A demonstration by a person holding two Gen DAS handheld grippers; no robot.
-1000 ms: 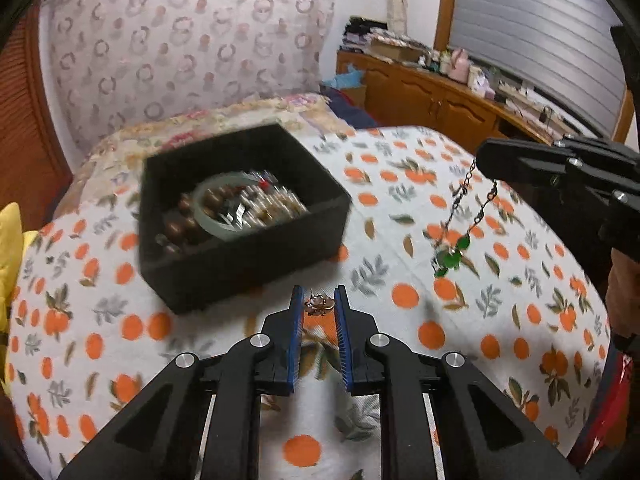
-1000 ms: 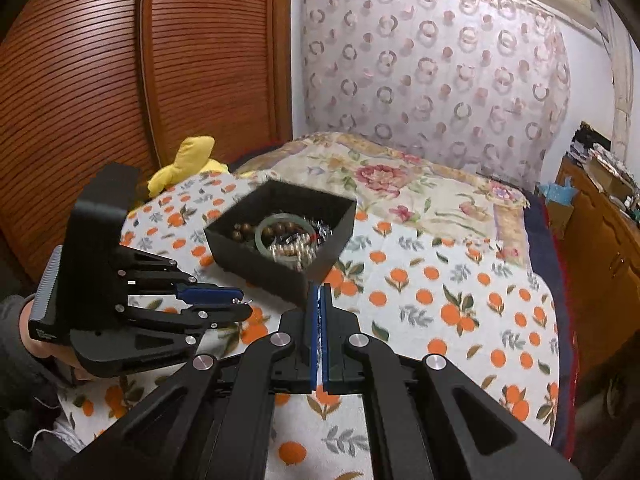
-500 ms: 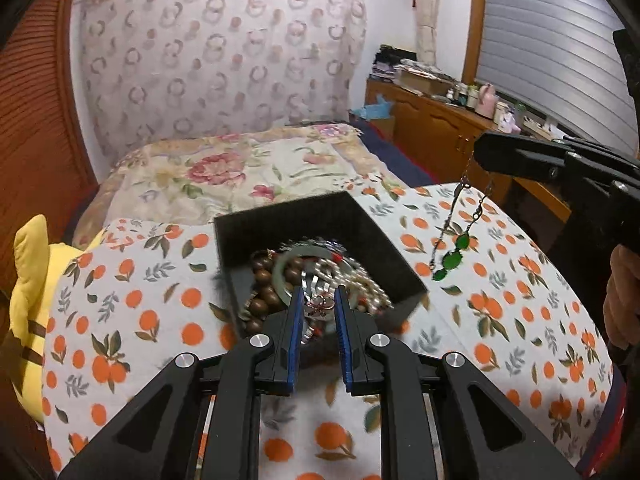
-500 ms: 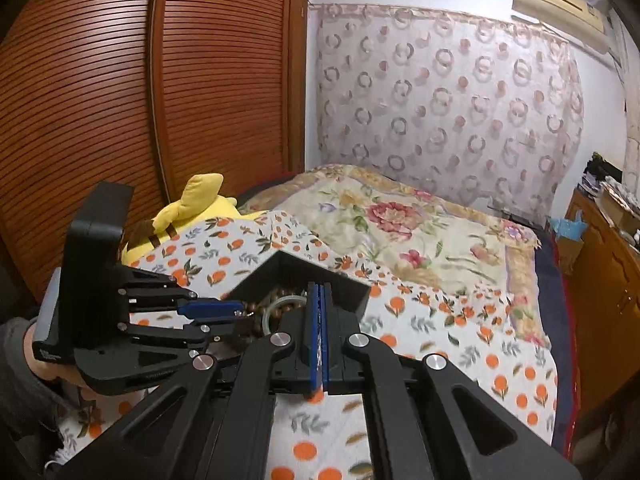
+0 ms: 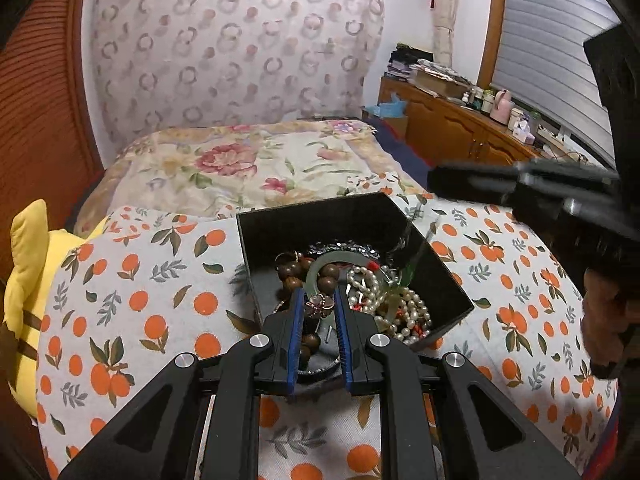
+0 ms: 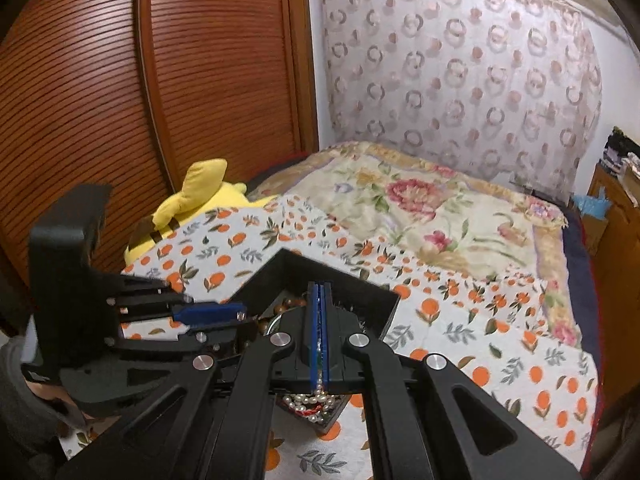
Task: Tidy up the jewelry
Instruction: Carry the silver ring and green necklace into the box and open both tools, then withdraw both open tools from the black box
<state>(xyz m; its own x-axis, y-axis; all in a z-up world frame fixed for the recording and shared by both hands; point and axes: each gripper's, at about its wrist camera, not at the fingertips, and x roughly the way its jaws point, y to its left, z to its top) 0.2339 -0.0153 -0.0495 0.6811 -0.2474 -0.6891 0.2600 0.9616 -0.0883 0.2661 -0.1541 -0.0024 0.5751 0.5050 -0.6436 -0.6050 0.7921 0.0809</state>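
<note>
step: both tongs carry a piece over the black box (image 5: 352, 220); judged as the drop-in stage of tidying jewelry
left tongs (image 5: 319, 304): nearly pressed together, pinching a small flower-shaped charm (image 5: 319, 305) at the tips, poised above the near side of the box
right tongs (image 6: 319, 292): pressed fully together on a thin chain with green stones (image 5: 406, 264); in the left view it dangles blurred over the right half of the box
box: sits on the orange-print cloth (image 5: 132, 288) on the bed, open top, already holding a jade bangle (image 5: 320, 268), brown wooden beads (image 5: 298, 270) and pearl strands (image 5: 376, 284)
how to do it well: lower each piece until it is inside the walls before spreading the tongs; the chain swings, so let it settle and feed it bottom-first so it pools rather than drapes over the rim
order: probably release one at a time; the two tools sit close over the same opening and could knock
snag risk: chain could tangle in the pearls or catch a box corner; charm is small and may bounce out if dropped from height
around: yellow plush toy (image 6: 196, 200) at the far left of the cloth, floral quilt (image 6: 420, 208) beyond the box, wooden sideboard (image 5: 452, 124) far right; none block the drop
cannot tell: whether the chain's lower end already touches the contents
</note>
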